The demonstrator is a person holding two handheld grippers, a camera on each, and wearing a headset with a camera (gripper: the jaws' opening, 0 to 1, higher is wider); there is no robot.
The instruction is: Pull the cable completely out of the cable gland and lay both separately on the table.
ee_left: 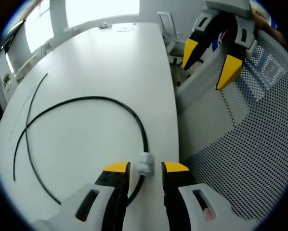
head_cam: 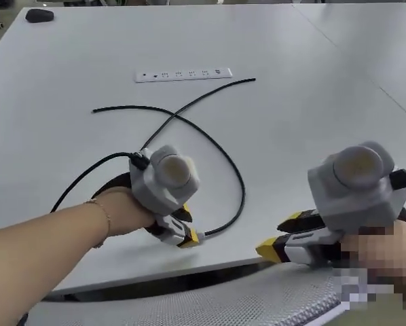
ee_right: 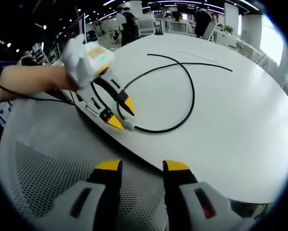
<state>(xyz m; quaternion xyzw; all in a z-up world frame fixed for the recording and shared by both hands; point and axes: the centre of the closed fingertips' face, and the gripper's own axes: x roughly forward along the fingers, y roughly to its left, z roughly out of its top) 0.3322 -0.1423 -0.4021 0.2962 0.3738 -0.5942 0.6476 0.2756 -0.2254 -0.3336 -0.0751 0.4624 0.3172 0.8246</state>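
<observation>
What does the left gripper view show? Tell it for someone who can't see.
The left tool has its open jaws on either side of a small white cable gland on the end of a black cable, which loops over a white table. The right tool hangs top right, above a mesh chair.

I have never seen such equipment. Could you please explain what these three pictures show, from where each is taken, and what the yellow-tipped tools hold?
A person holds a two-jaw gripper in each hand. The head view comes from a camera on the person's headset; the two round views come from cameras on the grippers. On the white table lie a looped black cable and a white power strip. The left gripper stands open around the white cable gland on the cable's end, apparently not squeezing it. The right gripper is open and empty, above a mesh chair back.
</observation>
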